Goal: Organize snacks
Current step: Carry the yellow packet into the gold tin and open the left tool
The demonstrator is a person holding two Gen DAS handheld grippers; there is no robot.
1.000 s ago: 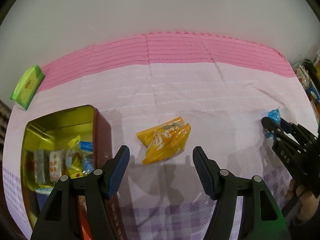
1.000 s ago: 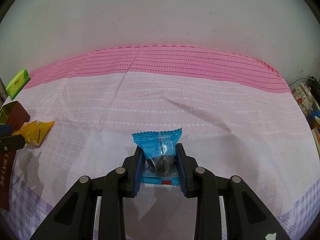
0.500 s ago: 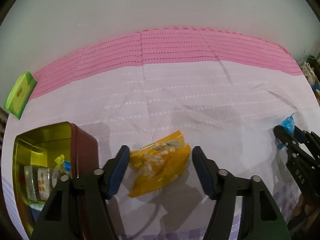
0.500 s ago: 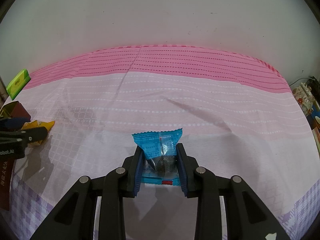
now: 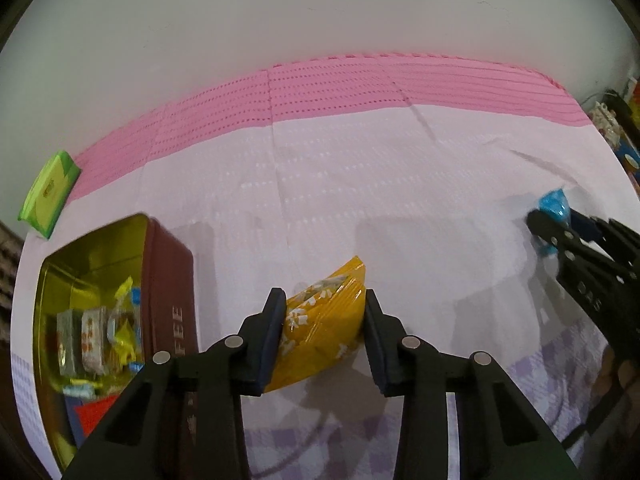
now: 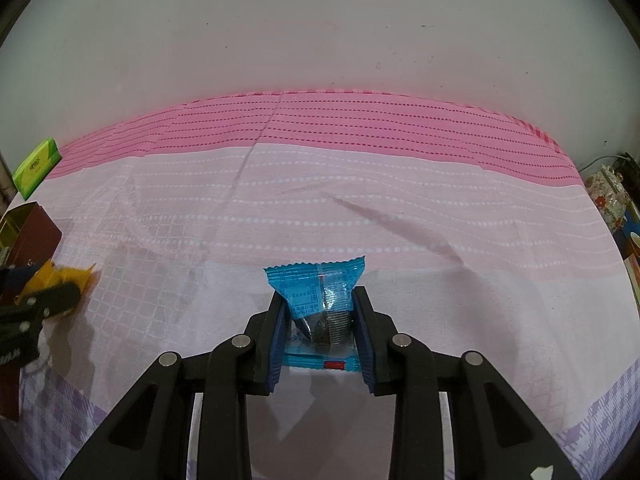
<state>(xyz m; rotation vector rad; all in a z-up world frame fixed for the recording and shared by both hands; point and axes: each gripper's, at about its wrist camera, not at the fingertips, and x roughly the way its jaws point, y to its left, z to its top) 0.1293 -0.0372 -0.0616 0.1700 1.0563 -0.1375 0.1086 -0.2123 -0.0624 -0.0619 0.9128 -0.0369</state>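
A yellow snack packet (image 5: 320,332) lies on the pink tablecloth between the fingers of my left gripper (image 5: 323,298). Its jaws are closing, and both blue pads touch the packet's sides. Left of it stands an open maroon tin (image 5: 168,280) with a gold inside, holding several wrapped snacks. In the right wrist view my right gripper (image 6: 319,296) is shut on a blue snack packet (image 6: 316,292), held just above the cloth. The left wrist view shows that same blue packet (image 5: 554,206) in the right gripper (image 5: 552,224) at the far right.
A green packet (image 5: 50,194) lies at the cloth's far left corner beyond the tin. A white wall stands behind the table. Cluttered items (image 6: 608,196) sit past the table's right edge. Wide pink cloth (image 6: 360,208) stretches between the two grippers.
My left gripper moved forward over the yellow packet and its jaws narrowed from wide apart until they met the packet's sides. The right gripper kept still with the blue packet.
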